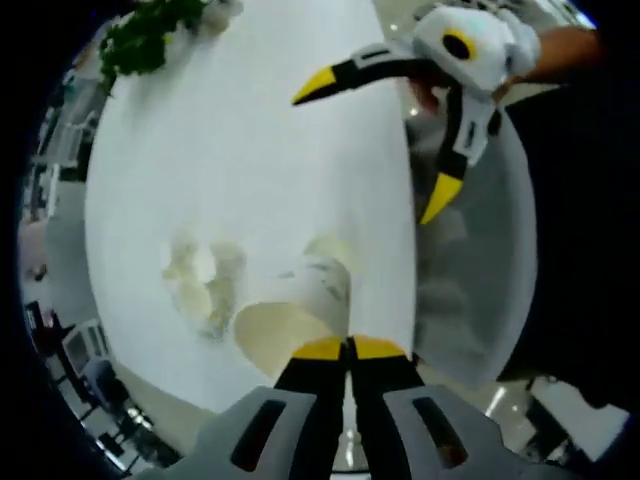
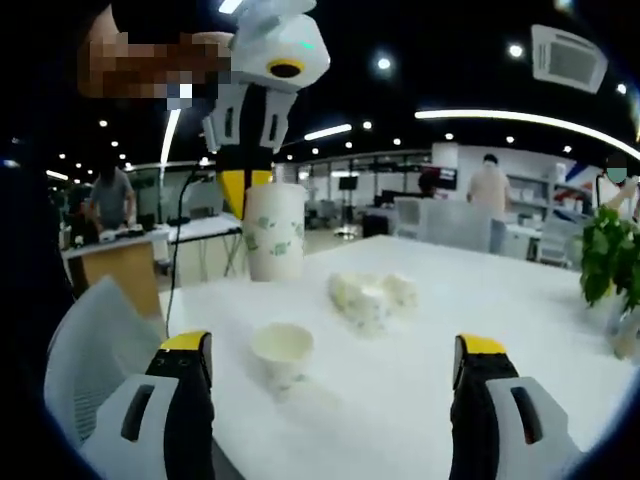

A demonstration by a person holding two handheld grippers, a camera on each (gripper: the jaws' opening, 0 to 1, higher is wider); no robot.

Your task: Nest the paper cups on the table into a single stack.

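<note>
L gripper (image 2: pixel 247 178) pinches printed paper cup (image 2: pixel 274 232) by rim, lifted off white table (image 2: pixel 520 300), prob. for nesting. R gripper (image 2: pixel 335 375) jaws wide, empty, facing upright cup (image 2: pixel 283 350); loose cups (image 2: pixel 370 292) beyond.

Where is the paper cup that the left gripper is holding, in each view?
Left gripper view: the held paper cup sits low at centre, pinched at its rim by the left gripper.
Right gripper view: the same cup hangs upper left, above the table.
Shared landmark: the cluster of cups lying on the white table.
</note>
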